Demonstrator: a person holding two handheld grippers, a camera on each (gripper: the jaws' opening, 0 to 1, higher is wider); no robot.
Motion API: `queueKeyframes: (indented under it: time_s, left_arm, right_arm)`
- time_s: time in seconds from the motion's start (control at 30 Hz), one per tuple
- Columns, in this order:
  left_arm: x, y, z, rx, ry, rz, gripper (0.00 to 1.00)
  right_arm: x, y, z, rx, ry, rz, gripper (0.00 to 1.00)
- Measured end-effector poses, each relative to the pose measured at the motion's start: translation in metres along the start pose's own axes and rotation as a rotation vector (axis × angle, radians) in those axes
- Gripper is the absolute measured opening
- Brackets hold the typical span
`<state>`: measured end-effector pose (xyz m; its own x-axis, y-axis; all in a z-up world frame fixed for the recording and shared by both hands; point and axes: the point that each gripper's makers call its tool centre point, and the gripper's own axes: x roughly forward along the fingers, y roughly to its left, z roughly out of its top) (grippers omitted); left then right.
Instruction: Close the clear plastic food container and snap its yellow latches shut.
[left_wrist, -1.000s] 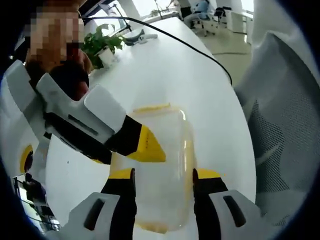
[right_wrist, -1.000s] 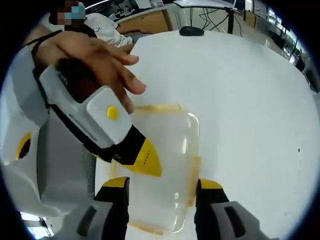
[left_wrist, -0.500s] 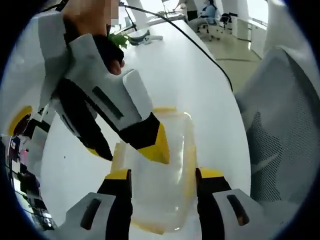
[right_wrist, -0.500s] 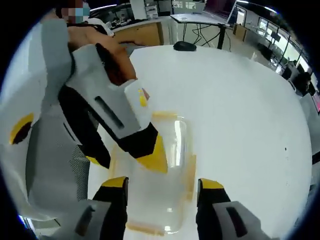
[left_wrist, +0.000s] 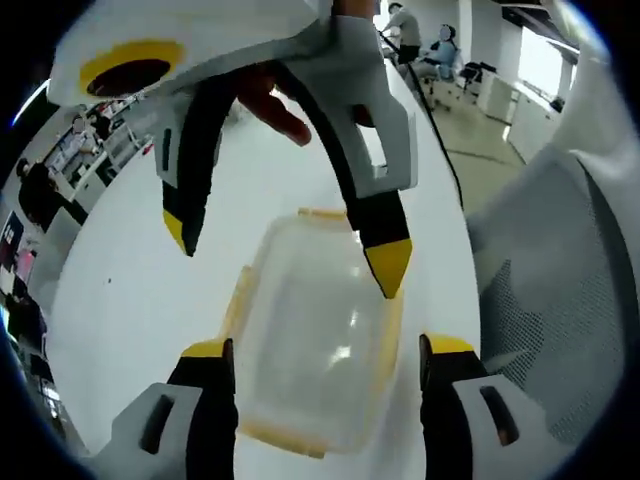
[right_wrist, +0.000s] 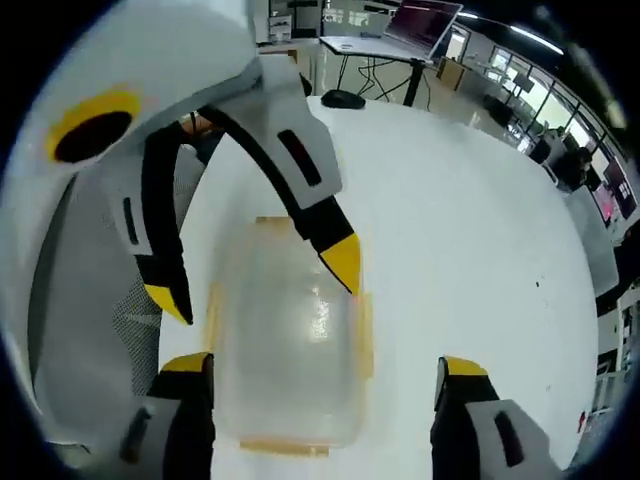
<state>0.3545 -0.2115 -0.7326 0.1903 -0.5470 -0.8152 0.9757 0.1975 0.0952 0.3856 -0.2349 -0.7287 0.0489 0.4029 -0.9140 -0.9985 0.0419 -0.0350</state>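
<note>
A clear plastic food container (left_wrist: 318, 340) (right_wrist: 290, 335) lies on the white table (left_wrist: 130, 290) (right_wrist: 470, 250) with its lid resting on top. Yellow latches line its rim, one on the side (left_wrist: 240, 300) (right_wrist: 365, 335); I cannot tell whether they are snapped. My left gripper (left_wrist: 326, 350) is open, its jaws spread wider than the container. It enters the right gripper view from the top left (right_wrist: 254, 280). My right gripper (right_wrist: 325, 365) is open too, and in the left gripper view it arches down from above (left_wrist: 282, 248), one yellow fingertip (left_wrist: 388, 265) at the lid's edge.
A grey mesh chair (left_wrist: 560, 300) (right_wrist: 90, 320) stands close to the table edge beside the container. A black cable (left_wrist: 440, 130) runs along the far tabletop. A dark mouse (right_wrist: 342, 98) lies at the far edge, with desks and people beyond.
Both grippers have opened wider and tilted down over the container. Each now shows to the other as an open arch spanning the lid instead of a slanted gripper at the left.
</note>
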Motion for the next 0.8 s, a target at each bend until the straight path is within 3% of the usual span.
queueKeyframes:
  time_s: [0.3,0.67,0.8]
  left_arm:
    - [-0.014,0.007,-0.004,-0.002,-0.022,0.017,0.74]
    - [-0.032,0.022,-0.006,-0.019,-0.079,0.053,0.71]
    - [-0.035,0.023,-0.012,-0.064,-0.112,0.038,0.76]
  right_arm:
    - [-0.013,0.011,0.013,0.149,-0.157,-0.018,0.91]
    - [-0.020,0.024,0.001,0.206,-0.204,-0.035,0.89]
    - [-0.022,0.024,-0.005,0.232,-0.235,-0.060,0.87]
